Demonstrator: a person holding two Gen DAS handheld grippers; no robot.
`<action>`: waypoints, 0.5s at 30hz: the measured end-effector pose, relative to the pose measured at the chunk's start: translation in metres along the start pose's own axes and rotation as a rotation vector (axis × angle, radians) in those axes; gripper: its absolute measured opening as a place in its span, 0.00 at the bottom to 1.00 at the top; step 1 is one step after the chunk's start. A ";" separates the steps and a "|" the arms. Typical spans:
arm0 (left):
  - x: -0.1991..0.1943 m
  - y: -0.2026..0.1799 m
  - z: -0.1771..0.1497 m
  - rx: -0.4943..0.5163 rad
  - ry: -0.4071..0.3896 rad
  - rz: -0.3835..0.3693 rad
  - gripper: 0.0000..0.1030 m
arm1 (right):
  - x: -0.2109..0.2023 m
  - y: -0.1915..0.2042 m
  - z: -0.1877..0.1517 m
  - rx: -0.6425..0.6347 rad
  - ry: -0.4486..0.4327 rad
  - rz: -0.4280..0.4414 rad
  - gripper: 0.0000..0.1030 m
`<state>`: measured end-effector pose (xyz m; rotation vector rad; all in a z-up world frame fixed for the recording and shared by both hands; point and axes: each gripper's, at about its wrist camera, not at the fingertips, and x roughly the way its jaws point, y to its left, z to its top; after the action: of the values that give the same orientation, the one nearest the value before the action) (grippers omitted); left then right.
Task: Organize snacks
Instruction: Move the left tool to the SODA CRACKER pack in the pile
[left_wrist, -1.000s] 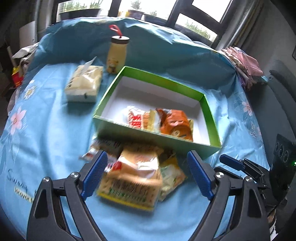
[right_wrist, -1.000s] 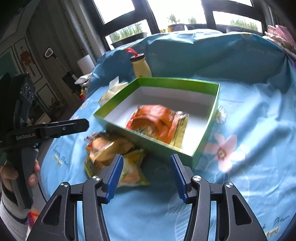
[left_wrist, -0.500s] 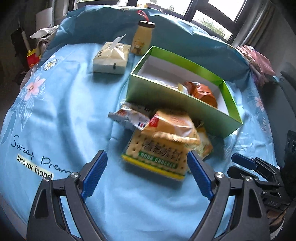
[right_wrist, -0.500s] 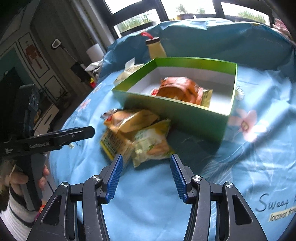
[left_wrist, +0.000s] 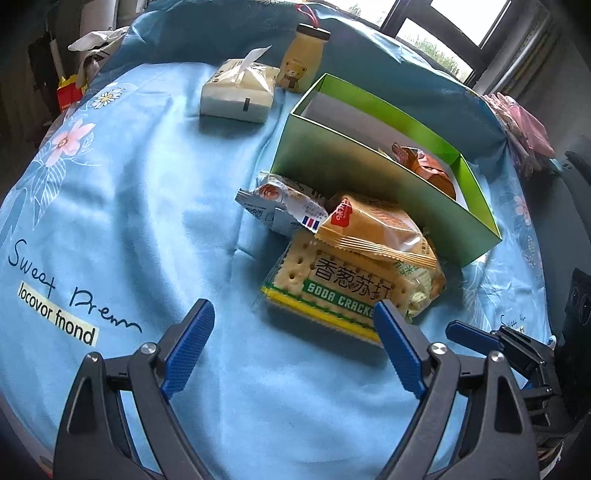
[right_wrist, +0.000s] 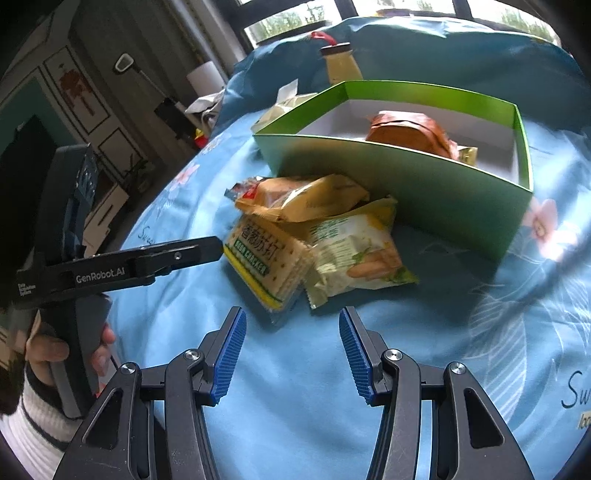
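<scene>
A green box (left_wrist: 354, 173) (right_wrist: 436, 192) lies on the blue cloth with an orange snack pack (left_wrist: 430, 170) (right_wrist: 406, 129) inside. In front of it sits a pile of snacks: a soda cracker pack (left_wrist: 332, 288) (right_wrist: 266, 262), a tan bag (left_wrist: 373, 229) (right_wrist: 306, 197) on top, a green-and-white bag (right_wrist: 354, 251) and a white wrapper (left_wrist: 280, 203). My left gripper (left_wrist: 295, 325) stands wide open just short of the cracker pack, holding nothing. My right gripper (right_wrist: 291, 339) is open and empty, a little short of the pile.
A tissue pack (left_wrist: 240, 92) and a yellow bottle with a bear label (left_wrist: 301, 59) (right_wrist: 338, 64) stand beyond the box. A hand (right_wrist: 55, 350) holds the left tool at the left of the right wrist view. Pink cloth (left_wrist: 524, 125) lies at the far right edge.
Both grippers have come lower and closer to the pile in front of the box, so I now see the box's near wall more side-on. Neither gripper's opening has changed.
</scene>
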<state>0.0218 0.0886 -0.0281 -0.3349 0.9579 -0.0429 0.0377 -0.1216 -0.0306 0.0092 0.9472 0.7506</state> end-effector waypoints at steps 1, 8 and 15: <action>0.001 0.000 0.000 0.003 0.000 0.001 0.86 | 0.001 0.001 0.000 -0.003 0.001 0.001 0.52; 0.007 0.001 0.002 0.010 0.003 -0.008 0.86 | 0.010 0.009 0.002 -0.015 0.011 0.012 0.52; 0.014 0.004 0.002 0.022 0.003 -0.056 0.86 | 0.022 0.015 0.003 -0.024 0.029 0.017 0.52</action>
<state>0.0311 0.0898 -0.0398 -0.3418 0.9508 -0.1050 0.0394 -0.0969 -0.0397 -0.0150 0.9664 0.7793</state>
